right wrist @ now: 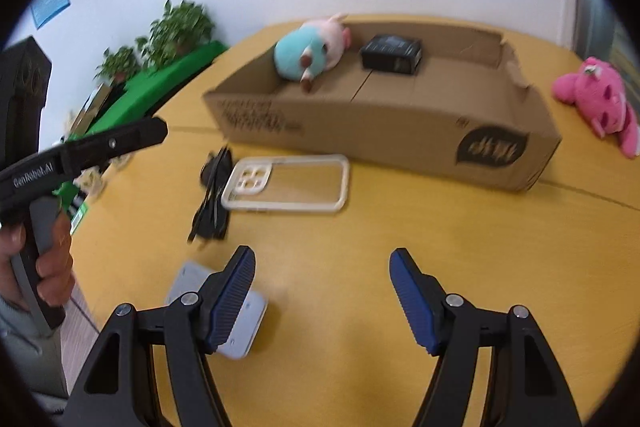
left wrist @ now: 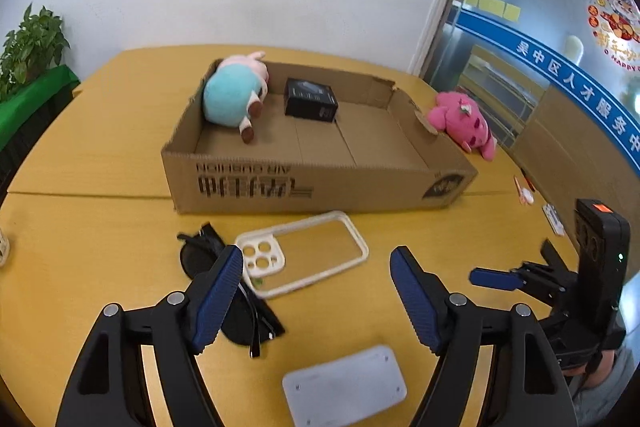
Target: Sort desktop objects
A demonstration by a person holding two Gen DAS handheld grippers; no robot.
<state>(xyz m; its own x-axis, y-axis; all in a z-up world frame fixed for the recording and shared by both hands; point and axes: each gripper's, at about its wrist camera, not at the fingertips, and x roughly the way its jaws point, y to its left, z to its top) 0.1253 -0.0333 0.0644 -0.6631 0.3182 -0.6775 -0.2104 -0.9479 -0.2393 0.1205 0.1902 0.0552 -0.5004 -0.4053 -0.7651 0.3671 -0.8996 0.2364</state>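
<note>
Pink plush (left wrist: 464,125), black box (left wrist: 311,100)

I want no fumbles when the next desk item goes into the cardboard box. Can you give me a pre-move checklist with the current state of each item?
1. Left gripper open and empty: ok.
2. Right gripper open and empty: ok.
3. Free floor space in the cardboard box: ok; the blue plush and black box sit at its far side, the near floor is bare.
4. Phone case clear to lift: not ok; one end rests over the black sunglasses.
5. White flat device free of neighbours: ok, it lies alone on the table.
6. Pink plush within easy reach: cannot tell; it lies outside the box's far right corner.
</note>
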